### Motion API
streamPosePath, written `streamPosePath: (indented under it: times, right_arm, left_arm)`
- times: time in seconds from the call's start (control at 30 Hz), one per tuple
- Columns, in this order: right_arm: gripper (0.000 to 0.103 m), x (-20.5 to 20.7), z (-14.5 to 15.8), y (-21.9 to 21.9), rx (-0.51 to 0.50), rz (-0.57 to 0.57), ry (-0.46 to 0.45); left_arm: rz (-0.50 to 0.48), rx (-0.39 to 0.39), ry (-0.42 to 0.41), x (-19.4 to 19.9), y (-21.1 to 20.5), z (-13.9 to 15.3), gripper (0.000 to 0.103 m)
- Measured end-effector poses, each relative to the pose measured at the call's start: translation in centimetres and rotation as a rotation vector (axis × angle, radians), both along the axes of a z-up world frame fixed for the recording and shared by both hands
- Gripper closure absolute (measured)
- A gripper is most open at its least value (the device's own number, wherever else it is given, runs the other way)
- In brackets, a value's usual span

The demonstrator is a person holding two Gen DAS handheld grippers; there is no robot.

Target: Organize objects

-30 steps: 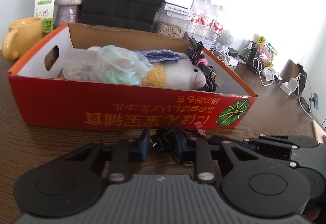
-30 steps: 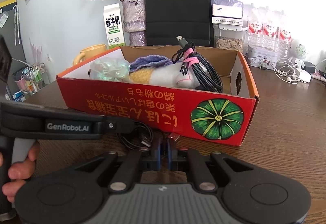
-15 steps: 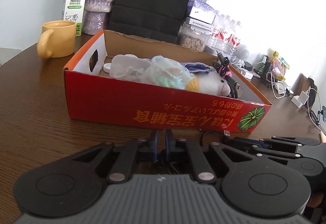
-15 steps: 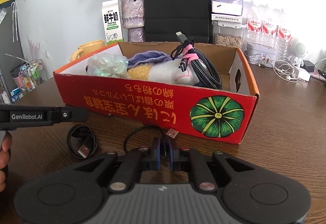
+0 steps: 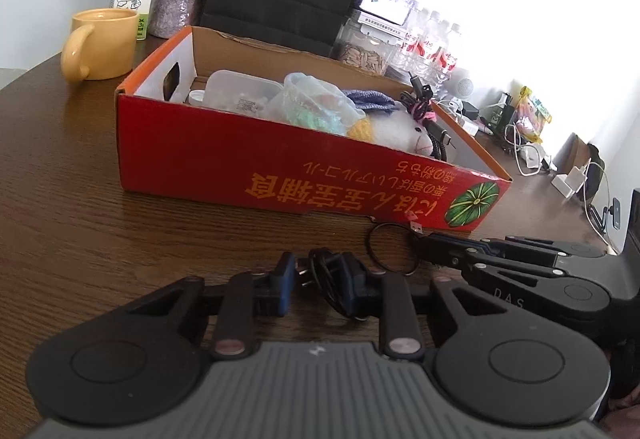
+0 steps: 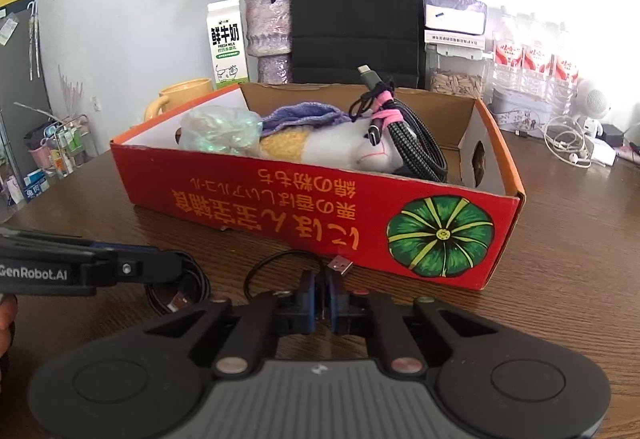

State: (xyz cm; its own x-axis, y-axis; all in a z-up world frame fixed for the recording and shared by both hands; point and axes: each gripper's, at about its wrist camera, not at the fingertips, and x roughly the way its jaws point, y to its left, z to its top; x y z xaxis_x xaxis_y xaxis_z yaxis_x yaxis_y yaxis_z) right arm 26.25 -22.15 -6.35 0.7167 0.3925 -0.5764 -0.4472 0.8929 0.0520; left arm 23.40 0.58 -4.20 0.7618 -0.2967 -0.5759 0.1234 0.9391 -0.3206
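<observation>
Black USB cable [image 6: 280,267] by desk's front edge: our right gripper [image 6: 322,297] pinches it, left gripper [image 5: 320,281] straddles its coil, unclenched.

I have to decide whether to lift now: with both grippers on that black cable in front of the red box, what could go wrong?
1. The black USB cable is loose: the right gripper is shut on one stretch while the left gripper, jaws apart, only brackets the coiled end, so the coil may drop or unwind when lifted.
2. The free USB plug lies against the red box wall and could snag on it.
3. The box is already crowded near the plush toy, so the cable may spill out.
</observation>
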Motion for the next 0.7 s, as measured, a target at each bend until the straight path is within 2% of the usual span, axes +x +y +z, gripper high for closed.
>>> streamPosePath:
  times: [0.3, 0.53, 0.7]
  right_arm:
    - [0.097, -1.8, 1.8, -0.2, 0.052, -0.003, -0.093]
    - [0.097, -2.8, 5.4, -0.4, 0.094, 0.002, -0.196]
    - [0.097, -2.0, 8.1, 0.3, 0.099, 0.009, -0.274]
  left_arm:
    - [0.016, -0.002, -0.109, -1.6, 0.5, 2.8, 0.081]
    - [0.025, -0.003, -0.219, -1.6, 0.9, 6.5, 0.081]
    - [0.048, -0.007, -0.287, -0.3, 1.1, 9.0, 0.081]
